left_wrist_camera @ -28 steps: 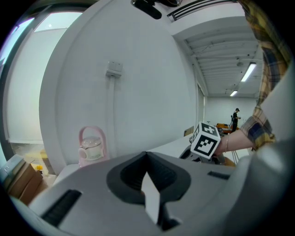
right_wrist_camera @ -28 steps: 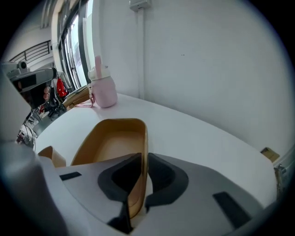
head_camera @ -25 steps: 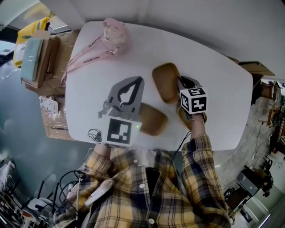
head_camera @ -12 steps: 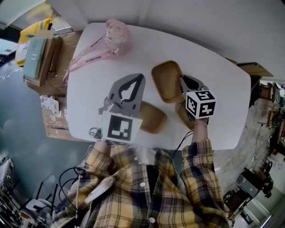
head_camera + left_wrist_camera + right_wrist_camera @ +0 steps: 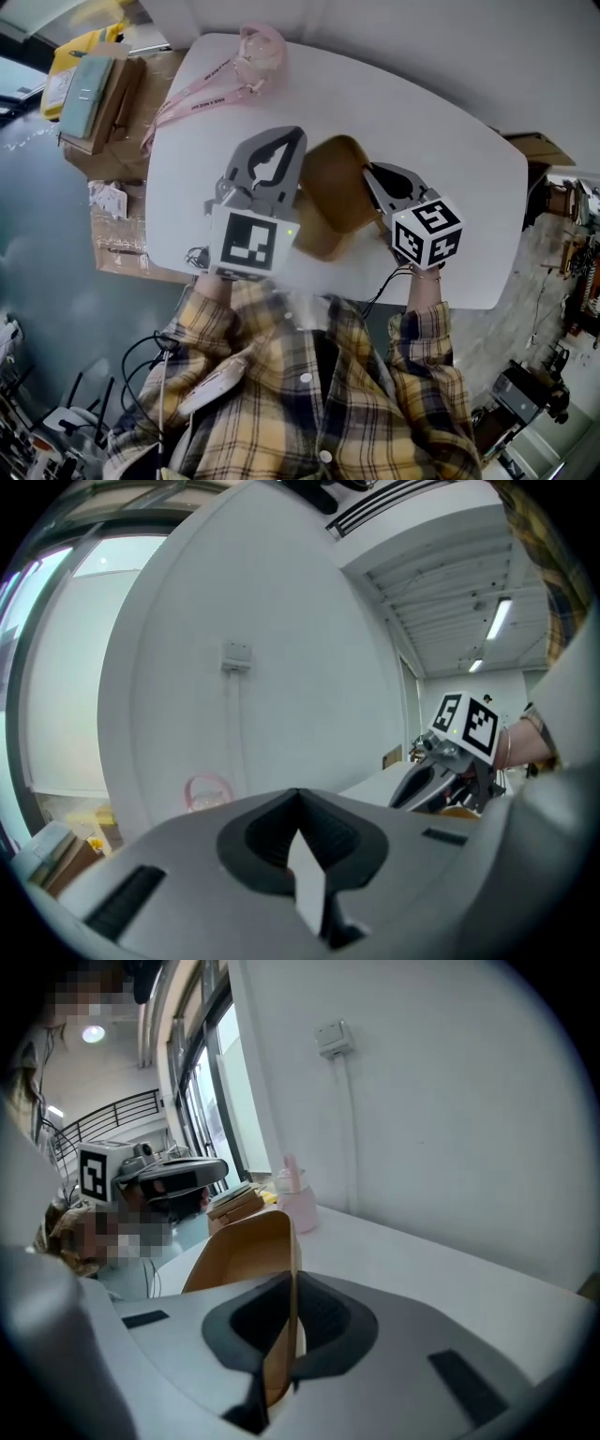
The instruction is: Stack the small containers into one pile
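I count two small containers in the head view. One (image 5: 337, 183) is lifted off the table (image 5: 450, 150) and tilted. The other (image 5: 317, 244) sits on the tabletop just below it, partly covered by it. The marker cube of the right gripper (image 5: 373, 176) blocks the patch of table beneath it, so I can't count anything there.

I have two grippers. The right one's jaws have just been closing, and they are now clamped on the raised container's thin side wall, one pad inside and one outside. The left gripper (image 5: 300, 799) has its jaws pressed together with nothing between them. It hovers just beside the raised container.

There is one pink lanyard (image 5: 202, 89) trailing across the far corner of the table, next to one pale pink bottle (image 5: 298, 1202). Off the table edge stands a stack of cardboard boxes (image 5: 103, 103).

The containers are tan, matte and oblong, with rounded corners and shallow upright walls. The table is smooth, white and rounded. The gripper bodies are grey plastic with dark ribbed pads.
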A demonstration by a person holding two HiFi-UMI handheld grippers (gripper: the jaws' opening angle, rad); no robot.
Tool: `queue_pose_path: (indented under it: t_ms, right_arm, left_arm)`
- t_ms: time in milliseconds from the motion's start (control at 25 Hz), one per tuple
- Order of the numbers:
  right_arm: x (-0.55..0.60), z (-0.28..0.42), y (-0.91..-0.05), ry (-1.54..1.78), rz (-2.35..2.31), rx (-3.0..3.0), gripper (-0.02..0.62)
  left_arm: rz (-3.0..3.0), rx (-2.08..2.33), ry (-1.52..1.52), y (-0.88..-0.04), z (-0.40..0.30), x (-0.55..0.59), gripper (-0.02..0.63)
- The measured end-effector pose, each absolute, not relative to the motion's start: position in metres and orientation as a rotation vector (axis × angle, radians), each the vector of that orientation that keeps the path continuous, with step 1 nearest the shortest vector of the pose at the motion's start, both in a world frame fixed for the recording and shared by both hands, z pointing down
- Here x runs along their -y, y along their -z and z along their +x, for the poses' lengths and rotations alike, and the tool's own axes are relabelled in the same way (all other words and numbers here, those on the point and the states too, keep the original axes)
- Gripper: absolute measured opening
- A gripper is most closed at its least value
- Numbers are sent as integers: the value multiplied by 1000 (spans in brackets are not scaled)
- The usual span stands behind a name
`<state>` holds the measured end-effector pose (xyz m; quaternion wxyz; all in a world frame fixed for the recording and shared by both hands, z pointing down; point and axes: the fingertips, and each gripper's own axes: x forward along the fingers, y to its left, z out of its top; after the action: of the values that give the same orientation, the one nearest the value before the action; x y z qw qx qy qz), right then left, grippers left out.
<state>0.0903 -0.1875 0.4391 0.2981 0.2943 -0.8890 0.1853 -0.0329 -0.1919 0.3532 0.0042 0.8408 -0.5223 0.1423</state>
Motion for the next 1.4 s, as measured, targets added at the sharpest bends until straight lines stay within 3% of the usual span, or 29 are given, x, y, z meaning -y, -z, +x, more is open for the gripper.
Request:
queue_pose_path:
  t_ms: [600, 1160, 1400]
  right_arm:
    - [109, 60, -499, -598, 343, 2272, 26]
    - [108, 58, -529, -497, 311, 2224, 26]
    - [108, 56, -527, -279, 310, 2237, 26]
  left_arm:
    - [2532, 1759, -403, -348, -62, 164, 18]
    - [2529, 1750, -371, -352, -65, 166, 18]
    - [2524, 1738, -370, -357, -64, 168, 18]
